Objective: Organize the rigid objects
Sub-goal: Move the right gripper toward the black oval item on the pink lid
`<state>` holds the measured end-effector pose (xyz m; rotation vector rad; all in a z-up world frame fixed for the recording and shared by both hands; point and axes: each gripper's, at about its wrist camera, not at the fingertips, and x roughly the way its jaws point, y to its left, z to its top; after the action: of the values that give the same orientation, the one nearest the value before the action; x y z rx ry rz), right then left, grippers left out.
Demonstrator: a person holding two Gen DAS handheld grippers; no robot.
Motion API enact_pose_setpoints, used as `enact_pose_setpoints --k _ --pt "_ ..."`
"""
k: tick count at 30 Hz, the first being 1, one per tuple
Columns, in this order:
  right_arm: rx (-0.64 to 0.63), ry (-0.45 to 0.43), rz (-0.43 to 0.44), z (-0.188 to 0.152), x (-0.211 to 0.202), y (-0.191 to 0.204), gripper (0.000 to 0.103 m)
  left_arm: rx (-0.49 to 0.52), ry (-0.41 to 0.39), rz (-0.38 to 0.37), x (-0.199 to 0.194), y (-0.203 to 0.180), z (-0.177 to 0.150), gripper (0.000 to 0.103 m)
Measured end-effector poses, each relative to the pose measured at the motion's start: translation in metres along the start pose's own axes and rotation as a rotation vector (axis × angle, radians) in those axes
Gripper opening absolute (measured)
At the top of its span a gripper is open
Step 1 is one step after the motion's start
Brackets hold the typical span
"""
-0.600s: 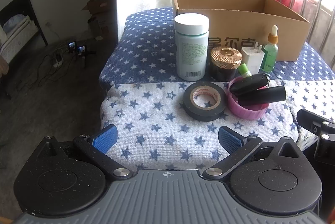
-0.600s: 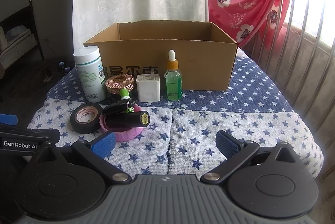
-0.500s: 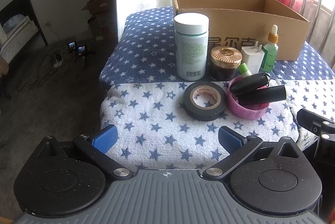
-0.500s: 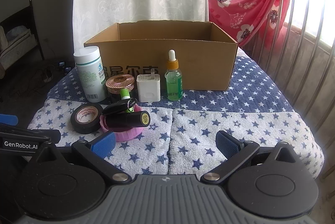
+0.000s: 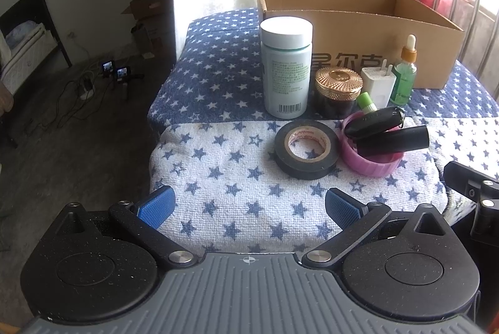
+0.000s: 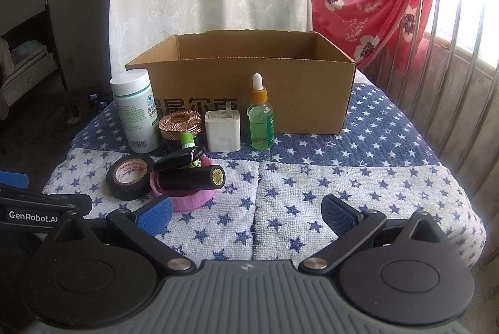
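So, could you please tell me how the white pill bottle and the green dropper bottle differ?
The white pill bottle is wide and opaque with a flat white cap; the green dropper bottle is slimmer, see-through, and topped by an amber collar and white bulb. The pill bottle stands at the left end of the row, the dropper bottle at the right. Both stand upright before the cardboard box.

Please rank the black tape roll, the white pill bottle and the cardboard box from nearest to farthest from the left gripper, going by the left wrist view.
1. Black tape roll, lying flat just ahead of the open left gripper.
2. White pill bottle, upright behind the tape.
3. Cardboard box, at the back.
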<state>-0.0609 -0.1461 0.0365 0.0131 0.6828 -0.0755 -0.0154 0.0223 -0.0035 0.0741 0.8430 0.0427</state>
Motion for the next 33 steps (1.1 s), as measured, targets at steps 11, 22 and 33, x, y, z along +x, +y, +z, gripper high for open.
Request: enact_pose_setpoints --k 11,22,33 --pt "0.120 -0.087 0.100 0.002 0.003 -0.027 0.103 0.043 -0.110 -0.069 -0.007 -0.011 0.005 0.103" --pt "0.196 -0.081 0.308 0.029 0.029 -0.042 0.080 0.147 -0.200 -0.193 0.000 -0.035 0.014 0.092" --pt "0.212 0.016 0.414 0.033 0.066 -0.036 0.067 0.202 -0.138 -0.293 0.028 -0.050 0.029 0.058"
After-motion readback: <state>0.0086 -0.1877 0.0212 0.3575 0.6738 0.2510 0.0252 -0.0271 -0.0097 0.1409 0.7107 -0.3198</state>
